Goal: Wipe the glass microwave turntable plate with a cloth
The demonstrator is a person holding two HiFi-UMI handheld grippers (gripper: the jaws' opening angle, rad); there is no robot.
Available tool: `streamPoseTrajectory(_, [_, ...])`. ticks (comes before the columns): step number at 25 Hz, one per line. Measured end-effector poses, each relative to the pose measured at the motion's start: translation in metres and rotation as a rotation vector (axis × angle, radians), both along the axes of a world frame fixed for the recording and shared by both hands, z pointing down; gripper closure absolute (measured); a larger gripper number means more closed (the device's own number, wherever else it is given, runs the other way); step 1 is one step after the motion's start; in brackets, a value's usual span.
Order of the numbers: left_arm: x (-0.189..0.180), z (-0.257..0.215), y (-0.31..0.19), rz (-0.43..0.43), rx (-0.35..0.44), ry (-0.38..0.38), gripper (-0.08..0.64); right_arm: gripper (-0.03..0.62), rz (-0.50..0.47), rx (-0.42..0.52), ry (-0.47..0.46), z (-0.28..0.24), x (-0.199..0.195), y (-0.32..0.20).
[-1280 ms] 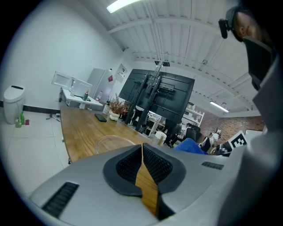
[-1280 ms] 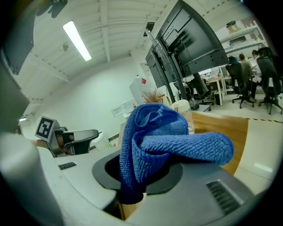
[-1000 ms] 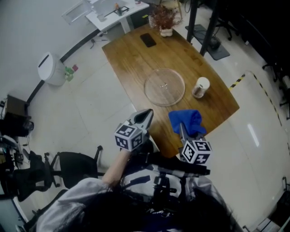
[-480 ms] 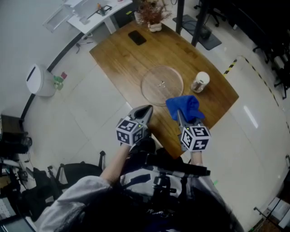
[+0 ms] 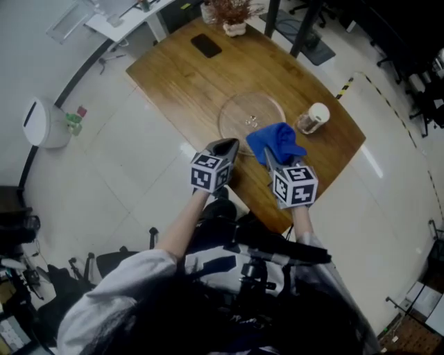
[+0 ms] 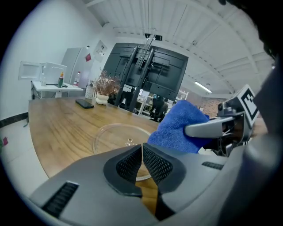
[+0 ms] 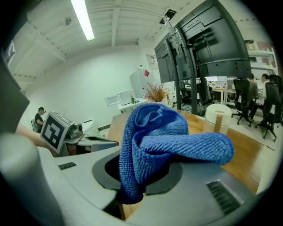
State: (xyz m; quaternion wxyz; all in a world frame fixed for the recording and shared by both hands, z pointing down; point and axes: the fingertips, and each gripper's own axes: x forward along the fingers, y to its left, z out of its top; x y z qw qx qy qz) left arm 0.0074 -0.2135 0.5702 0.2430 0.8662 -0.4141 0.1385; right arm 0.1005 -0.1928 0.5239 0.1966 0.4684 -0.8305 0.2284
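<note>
The round clear glass turntable plate (image 5: pixel 243 116) lies flat on the wooden table (image 5: pixel 180 76); it also shows in the left gripper view (image 6: pixel 115 134). My right gripper (image 5: pixel 269 154) is shut on a bunched blue cloth (image 5: pixel 275 141), which hangs over the plate's near right rim. The right gripper view is mostly filled by that cloth (image 7: pixel 163 137) bulging out of the jaws. My left gripper (image 5: pixel 223 147) is shut with nothing in it, at the table's near edge just left of the plate, its pads (image 6: pixel 152 164) touching.
A white lidded cup (image 5: pixel 313 117) stands right of the plate. A black phone (image 5: pixel 206 46) and a pot of dried plants (image 5: pixel 234 14) sit at the table's far end. A white bin (image 5: pixel 38 123) stands on the floor at left.
Both grippers have moved forward toward the plate. The blue cloth now hangs over the plate's near rim, where before it was short of the plate.
</note>
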Motion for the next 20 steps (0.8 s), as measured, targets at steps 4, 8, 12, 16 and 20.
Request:
streamPoseTrajectory(4, [-0.006, 0.028, 0.000, -0.001, -0.080, -0.030, 0.558, 0.506, -0.054, -0.014, 0.077, 0.007, -0.014, -0.017])
streamPoseTrajectory(8, [-0.014, 0.046, -0.001, -0.001, -0.134, -0.021, 0.558, 0.506, -0.086, -0.031, 0.137, 0.015, -0.027, -0.045])
streamPoseTrajectory(12, [-0.023, 0.055, -0.008, -0.011, -0.163, -0.012, 0.558, 0.506, -0.118, -0.053, 0.191, 0.025, -0.041, -0.083])
streamPoseTrajectory(16, [-0.028, 0.063, -0.015, -0.015, -0.185, 0.003, 0.558, 0.506, -0.140, -0.078, 0.233, 0.038, -0.057, -0.126])
streamPoseTrajectory(20, [-0.034, 0.063, -0.018, -0.008, -0.185, 0.006, 0.560, 0.506, -0.171, -0.083, 0.265, 0.048, -0.075, -0.164])
